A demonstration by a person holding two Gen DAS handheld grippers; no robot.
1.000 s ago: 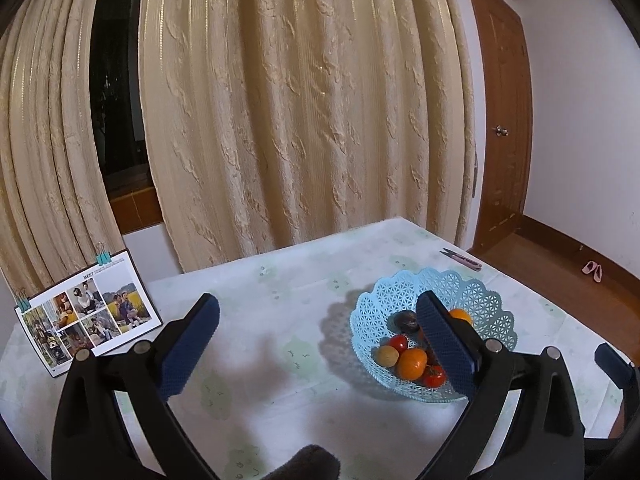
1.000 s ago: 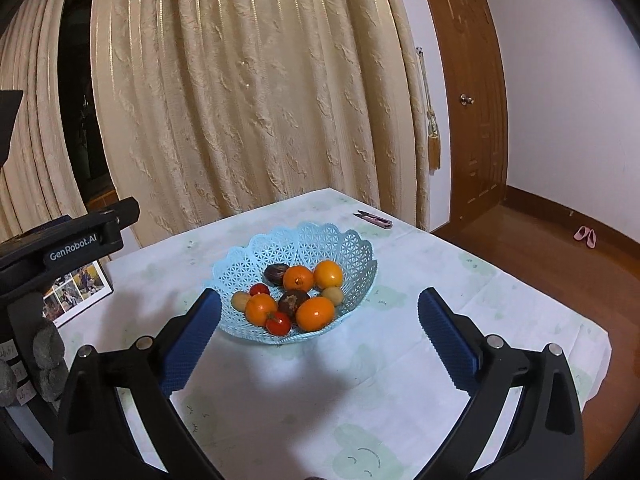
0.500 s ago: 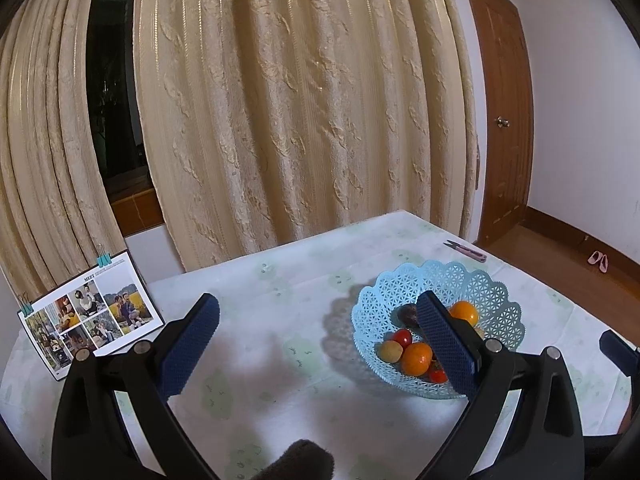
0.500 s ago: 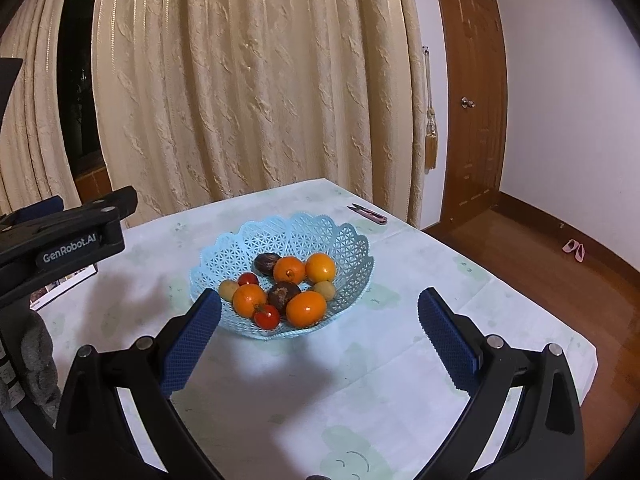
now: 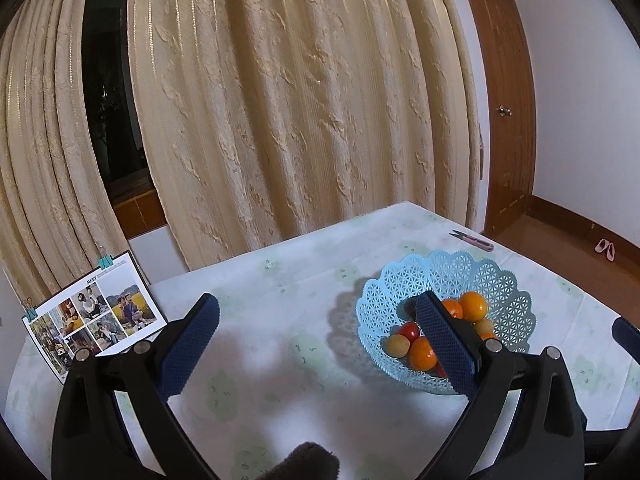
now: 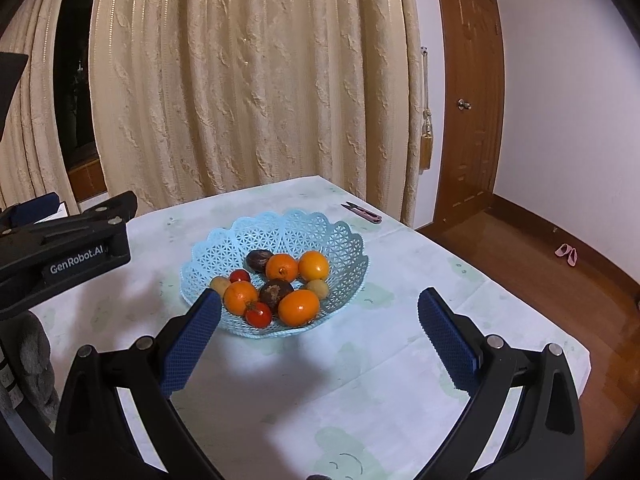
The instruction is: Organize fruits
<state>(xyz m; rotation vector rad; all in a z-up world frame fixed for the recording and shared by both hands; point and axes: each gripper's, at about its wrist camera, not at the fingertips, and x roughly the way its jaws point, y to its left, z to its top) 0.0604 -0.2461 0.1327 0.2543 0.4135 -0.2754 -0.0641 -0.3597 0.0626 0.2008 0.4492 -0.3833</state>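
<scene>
A light blue lattice basket (image 6: 312, 236) stands on the table and holds several oranges (image 6: 299, 307), two red tomatoes (image 6: 258, 314), dark passion fruits (image 6: 275, 293) and small tan fruits (image 6: 318, 287). My right gripper (image 6: 319, 320) is open and empty, just in front of the basket. My left gripper (image 5: 318, 322) is open and empty above the bare tablecloth, left of the basket (image 5: 472, 276); its right finger hides part of the fruit (image 5: 472, 305).
A photo calendar (image 5: 94, 314) stands at the table's left edge. Small pink thread snips (image 6: 362, 213) lie behind the basket near the curtain. The table's right edge drops to a wooden floor (image 6: 540, 280). The left gripper's body (image 6: 64, 252) shows at the left.
Both grippers have risen and pulled back slightly; the basket sits lower and farther left in the right view. Both stay open and empty. The fruit has not moved.
</scene>
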